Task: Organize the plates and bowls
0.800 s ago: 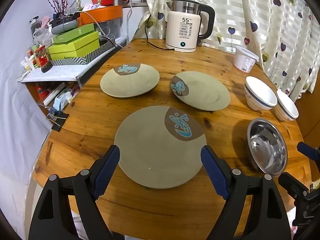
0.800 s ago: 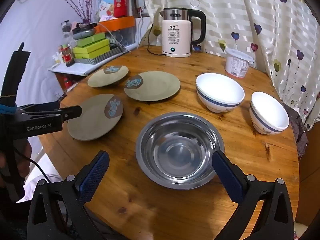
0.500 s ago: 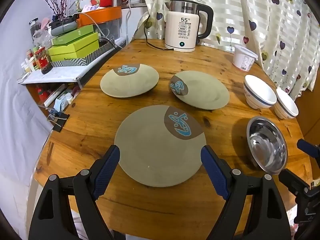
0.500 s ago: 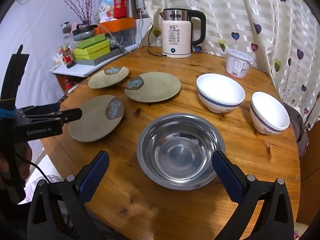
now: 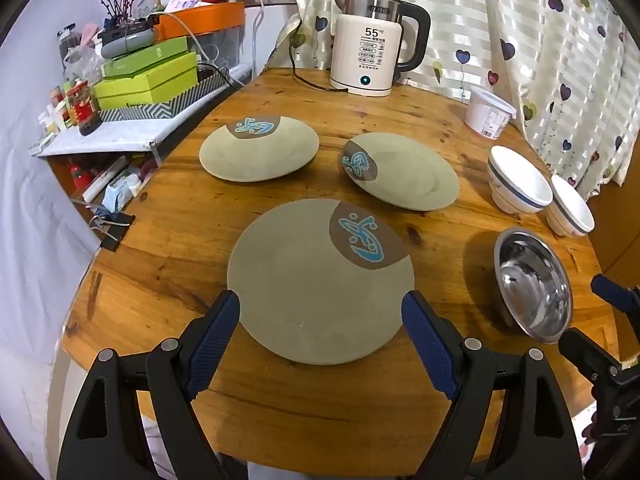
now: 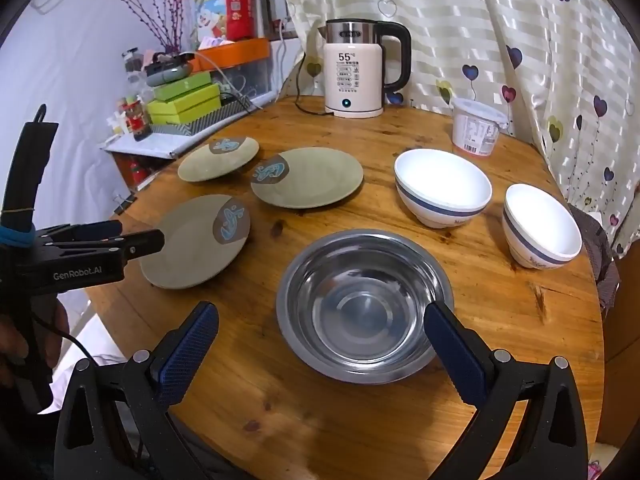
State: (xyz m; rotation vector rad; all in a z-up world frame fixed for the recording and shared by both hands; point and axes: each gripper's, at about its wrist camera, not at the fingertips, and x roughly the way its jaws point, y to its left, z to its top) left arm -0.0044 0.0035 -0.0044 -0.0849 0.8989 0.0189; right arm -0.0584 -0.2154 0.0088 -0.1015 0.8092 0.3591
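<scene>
round wooden table (image 5: 192,248), heart-print curtain (image 5: 540,40) (window behind)

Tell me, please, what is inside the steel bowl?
The steel bowl looks empty: only its shiny bottom and reflections show. Its near right rim is hidden behind one finger of the right tongs.

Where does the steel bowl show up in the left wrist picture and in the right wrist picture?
Left wrist: the steel bowl sits at the right edge, right of the nearest plate.
Right wrist: the steel bowl is low in the centre, ahead of the open right gripper.
Shared landmark: the white kettle at the table's far edge.
</scene>
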